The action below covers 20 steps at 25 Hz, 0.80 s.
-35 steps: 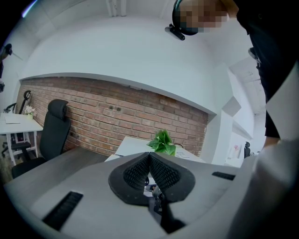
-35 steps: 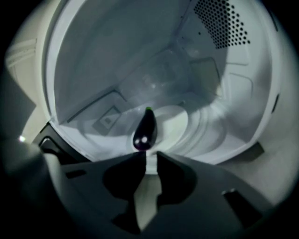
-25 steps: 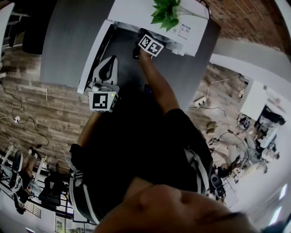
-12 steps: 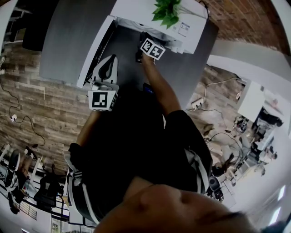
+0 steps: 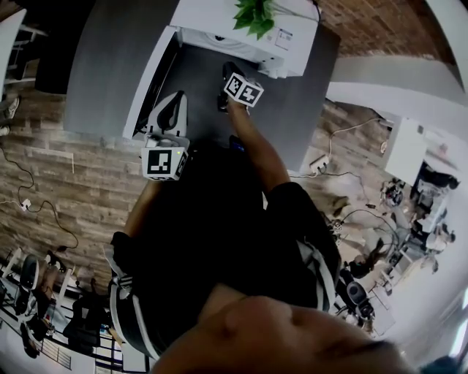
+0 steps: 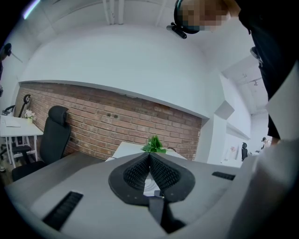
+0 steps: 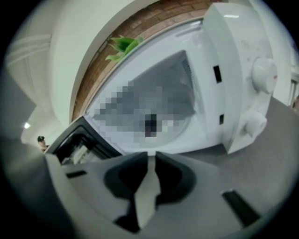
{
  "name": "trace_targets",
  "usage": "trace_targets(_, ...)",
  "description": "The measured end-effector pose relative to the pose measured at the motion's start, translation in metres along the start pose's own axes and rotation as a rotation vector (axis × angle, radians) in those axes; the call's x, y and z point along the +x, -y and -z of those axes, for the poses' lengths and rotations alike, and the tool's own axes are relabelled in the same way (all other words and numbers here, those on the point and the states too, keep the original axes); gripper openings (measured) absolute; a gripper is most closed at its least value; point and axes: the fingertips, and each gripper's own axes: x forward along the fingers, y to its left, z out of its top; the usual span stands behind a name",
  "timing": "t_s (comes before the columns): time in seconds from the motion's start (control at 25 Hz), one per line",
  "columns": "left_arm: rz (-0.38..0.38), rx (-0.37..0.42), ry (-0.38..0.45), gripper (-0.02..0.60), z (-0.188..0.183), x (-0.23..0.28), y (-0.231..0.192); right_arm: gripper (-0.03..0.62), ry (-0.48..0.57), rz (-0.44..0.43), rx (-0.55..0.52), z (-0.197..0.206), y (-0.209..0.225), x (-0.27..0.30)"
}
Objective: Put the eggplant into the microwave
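Head view, left side: left hand-held gripper (image 5: 176, 102) by near edge of grey surface (image 5: 110, 66), just right of open microwave door (image 5: 155, 77), clenched shut on nothing. Right gripper view: right hand-held gripper (image 7: 151, 158) narrowly parted, empty, facing microwave (image 7: 233, 70) at far edge. Cavity obscured; small dark shape (image 7: 150, 125) inside, eggplant or not, cannot tell. Plant (image 5: 254, 14) on top.

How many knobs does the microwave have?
2: an upper knob near the control panel's top, and a lower knob directly beneath it. No others show.
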Motion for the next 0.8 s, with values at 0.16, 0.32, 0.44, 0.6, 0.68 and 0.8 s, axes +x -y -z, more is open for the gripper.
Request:
trace_targets(0.16,0.023,-0.006,0.004,0.037,-0.002,-0.004,0.009,0.064,0.024,-0.007,-0.020,0.001,-0.002,-0.021)
trace_targets(0.32,0.053,0.002,0.006,0.037,-0.004,-0.007,0.019,0.055,0.047,-0.006,-0.020,0.001,-0.002,-0.042)
trace_targets(0.44,0.068,0.001,0.007,0.037,-0.004,-0.010,0.027,0.051,0.064,-0.006,-0.010,0.002,0.000,-0.061)
trace_targets(0.6,0.088,0.005,0.007,0.037,-0.001,-0.011,0.037,0.048,0.095,0.000,0.010,0.002,0.005,-0.088)
trace_targets(0.68,0.095,0.008,0.008,0.037,0.000,-0.013,0.042,0.044,0.109,0.002,0.011,0.002,0.007,-0.103)
trace_targets(0.8,0.101,0.016,0.007,0.037,0.003,-0.012,0.047,0.044,0.138,0.012,-0.010,0.000,0.011,-0.126)
